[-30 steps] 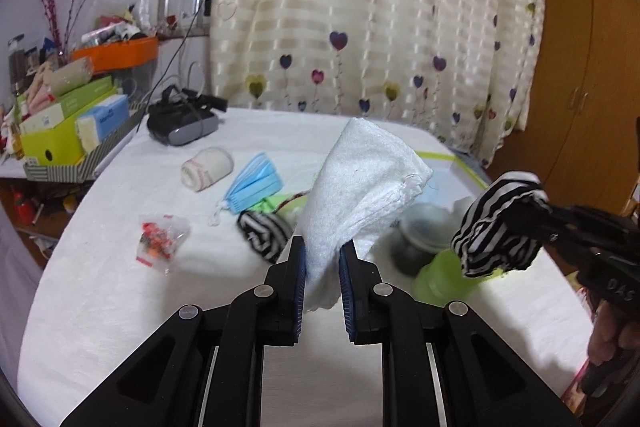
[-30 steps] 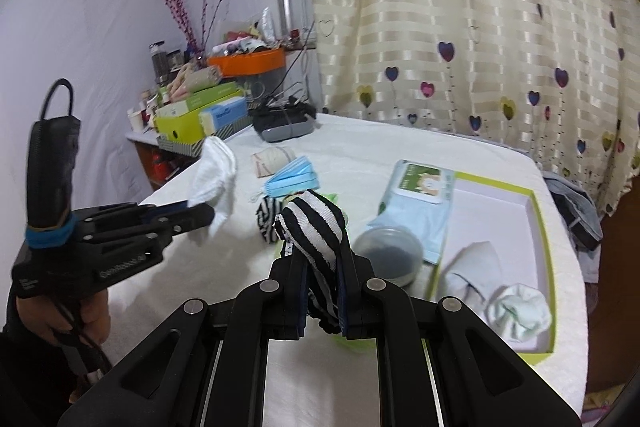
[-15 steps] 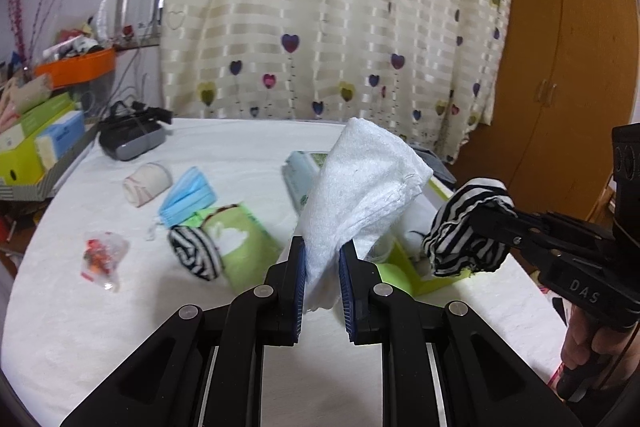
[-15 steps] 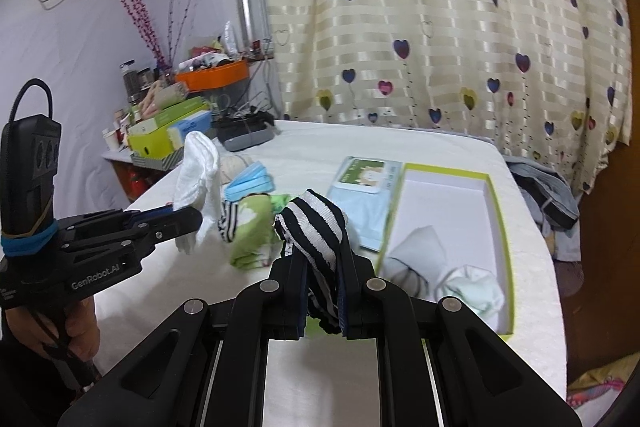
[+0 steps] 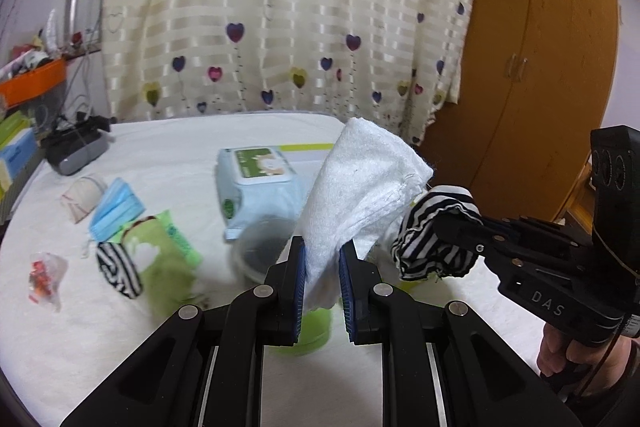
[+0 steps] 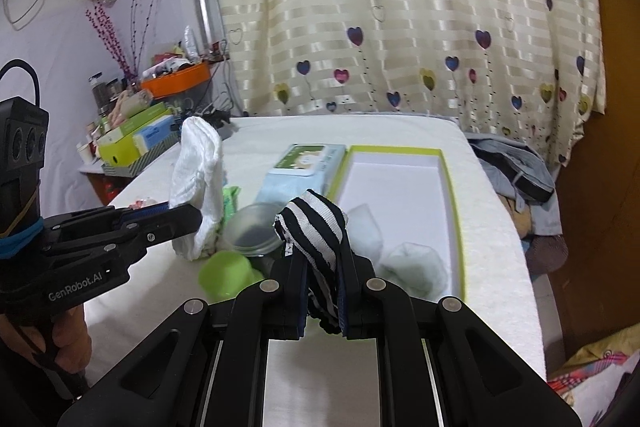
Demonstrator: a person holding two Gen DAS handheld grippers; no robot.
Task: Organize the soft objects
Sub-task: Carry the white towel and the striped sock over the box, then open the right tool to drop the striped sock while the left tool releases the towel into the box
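My left gripper [image 5: 322, 259] is shut on a white fluffy cloth [image 5: 360, 187], which sticks up above the table; the cloth [image 6: 198, 179] and that gripper [image 6: 192, 217] show at the left of the right wrist view. My right gripper [image 6: 323, 267] is shut on a black-and-white striped sock [image 6: 316, 227], seen as a striped bundle [image 5: 436, 231] at the right of the left wrist view. A green-rimmed white box [image 6: 400, 187] lies ahead with two pale soft items [image 6: 416, 263] inside its near end. Another striped sock [image 5: 118, 269] rests on the table at the left.
On the white table [image 5: 120, 327] lie a wet-wipes pack [image 5: 256, 183], a clear round lid [image 5: 260, 251], a green cup [image 6: 226, 273], a green packet [image 5: 160, 247], blue face masks [image 5: 116, 211], a small wrapped bundle [image 5: 82, 193], a snack bag [image 5: 46, 275]. Clothes [image 6: 516, 171] hang beyond the right edge.
Both grippers have swung to the right across the table with their cloths still gripped. The green-rimmed box has come closer in the right wrist view; the left-side clutter has slid toward the frame edge.
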